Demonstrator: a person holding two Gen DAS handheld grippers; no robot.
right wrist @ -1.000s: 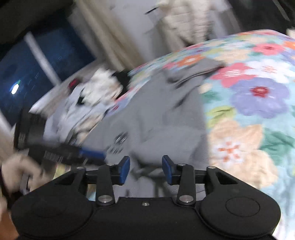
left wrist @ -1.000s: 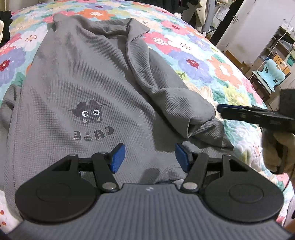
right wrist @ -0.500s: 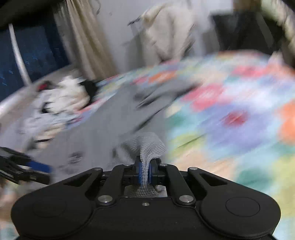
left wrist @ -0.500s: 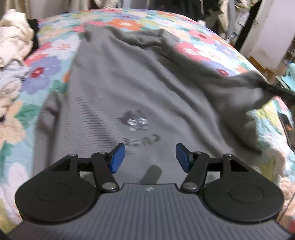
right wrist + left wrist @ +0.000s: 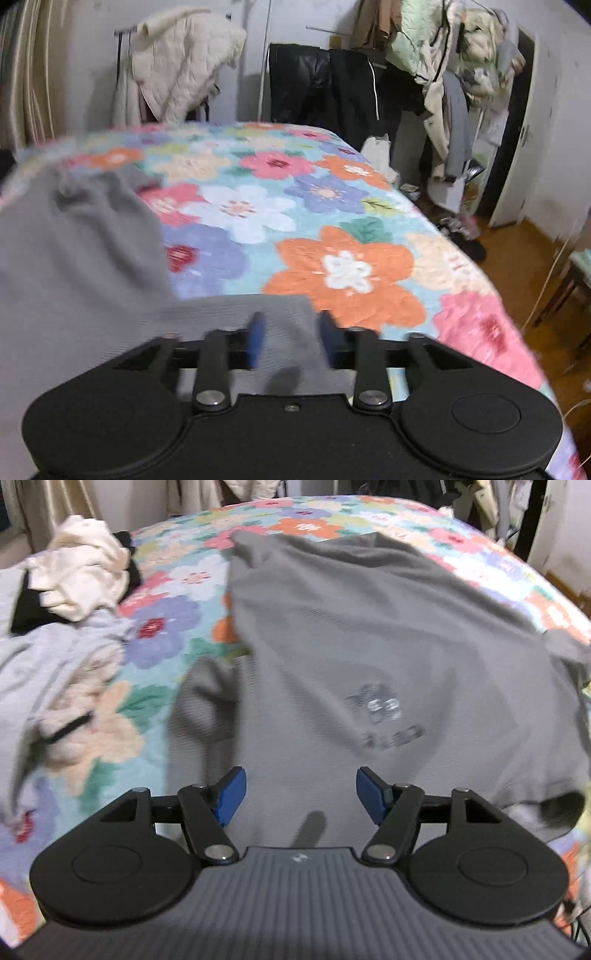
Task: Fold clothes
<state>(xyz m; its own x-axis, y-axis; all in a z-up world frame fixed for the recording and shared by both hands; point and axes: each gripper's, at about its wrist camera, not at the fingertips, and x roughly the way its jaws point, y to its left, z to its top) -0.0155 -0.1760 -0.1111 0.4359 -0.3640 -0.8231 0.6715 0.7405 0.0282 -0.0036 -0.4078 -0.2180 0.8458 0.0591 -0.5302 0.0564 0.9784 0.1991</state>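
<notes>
A grey shirt lies spread on the floral bed, its length running away from the left hand-held gripper, whose empty jaws are opening above the near hem. The right hand-held gripper is opening, with the shirt's right sleeve loose between its pads.

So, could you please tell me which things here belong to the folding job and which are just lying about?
Job:
- grey shirt
- left hand-held gripper, jaws opening, empty
- right hand-held gripper, jaws opening around a sleeve

Lying about:
- cream garment
- hanging white jacket

Beneath you lies a floral quilt, bright with big flowers. On your far wall a cream padded jacket hangs beside dark garments, and a wooden floor shows past the bed's edge.
</notes>
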